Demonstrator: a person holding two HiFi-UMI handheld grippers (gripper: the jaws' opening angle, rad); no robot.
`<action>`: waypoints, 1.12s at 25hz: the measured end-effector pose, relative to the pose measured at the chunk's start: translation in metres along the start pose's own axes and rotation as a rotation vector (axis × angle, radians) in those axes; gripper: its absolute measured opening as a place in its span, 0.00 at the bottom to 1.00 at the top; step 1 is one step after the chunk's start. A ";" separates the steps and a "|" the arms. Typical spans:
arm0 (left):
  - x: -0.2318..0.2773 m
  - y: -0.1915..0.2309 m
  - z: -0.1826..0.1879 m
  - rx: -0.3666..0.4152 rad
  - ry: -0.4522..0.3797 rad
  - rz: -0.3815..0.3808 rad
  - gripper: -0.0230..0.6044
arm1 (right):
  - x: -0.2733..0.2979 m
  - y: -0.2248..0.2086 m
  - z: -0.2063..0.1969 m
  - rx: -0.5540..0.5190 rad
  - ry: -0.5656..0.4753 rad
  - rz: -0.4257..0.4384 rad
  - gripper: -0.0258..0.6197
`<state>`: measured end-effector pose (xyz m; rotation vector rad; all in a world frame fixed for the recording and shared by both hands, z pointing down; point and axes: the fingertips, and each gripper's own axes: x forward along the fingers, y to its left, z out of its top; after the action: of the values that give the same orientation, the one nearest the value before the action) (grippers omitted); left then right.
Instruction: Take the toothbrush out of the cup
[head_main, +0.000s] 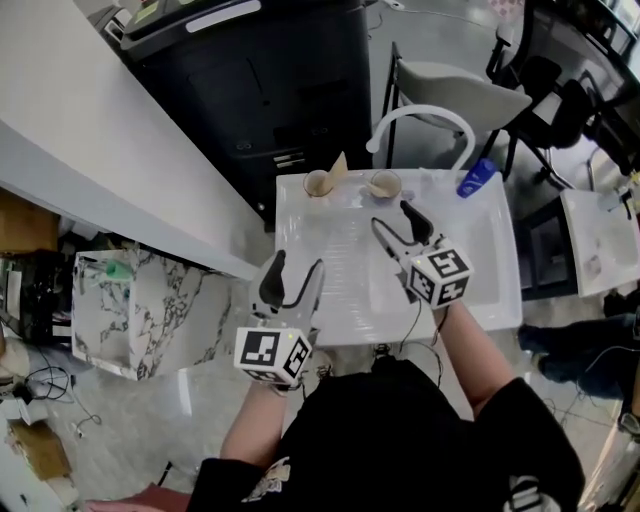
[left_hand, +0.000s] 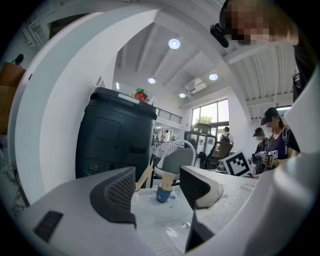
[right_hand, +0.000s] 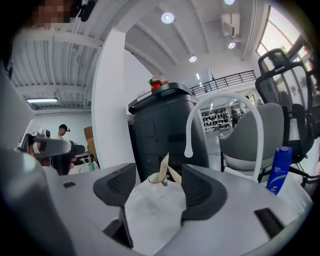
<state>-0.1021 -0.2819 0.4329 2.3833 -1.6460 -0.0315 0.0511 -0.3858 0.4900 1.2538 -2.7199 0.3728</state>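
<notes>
Approaching the toothbrush (head_main: 338, 168) with both tongs wide and empty
Right gripper (head_main: 392, 215) faces the cup (head_main: 318, 184) squarely; handle stands near upright above the cup; left gripper (head_main: 298, 262) sits farther off.

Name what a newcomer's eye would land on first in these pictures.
Two marker-cube grippers, the left gripper and the right gripper, hover open and empty over the near side of the white sink. At its far edge, under the arched faucet, a toothbrush sticks out of a cup. A blue bottle stands at the far right corner.
</notes>
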 end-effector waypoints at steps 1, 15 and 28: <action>0.002 0.001 0.000 -0.001 0.000 0.014 0.45 | 0.006 -0.004 -0.002 -0.001 0.009 0.008 0.48; 0.007 0.018 -0.009 -0.038 0.003 0.158 0.45 | 0.086 -0.059 -0.062 -0.152 0.179 0.058 0.41; -0.001 0.031 -0.019 -0.055 0.032 0.228 0.45 | 0.117 -0.077 -0.089 -0.205 0.236 0.040 0.22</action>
<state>-0.1275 -0.2880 0.4580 2.1319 -1.8653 0.0021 0.0347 -0.4959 0.6136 1.0332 -2.5117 0.2225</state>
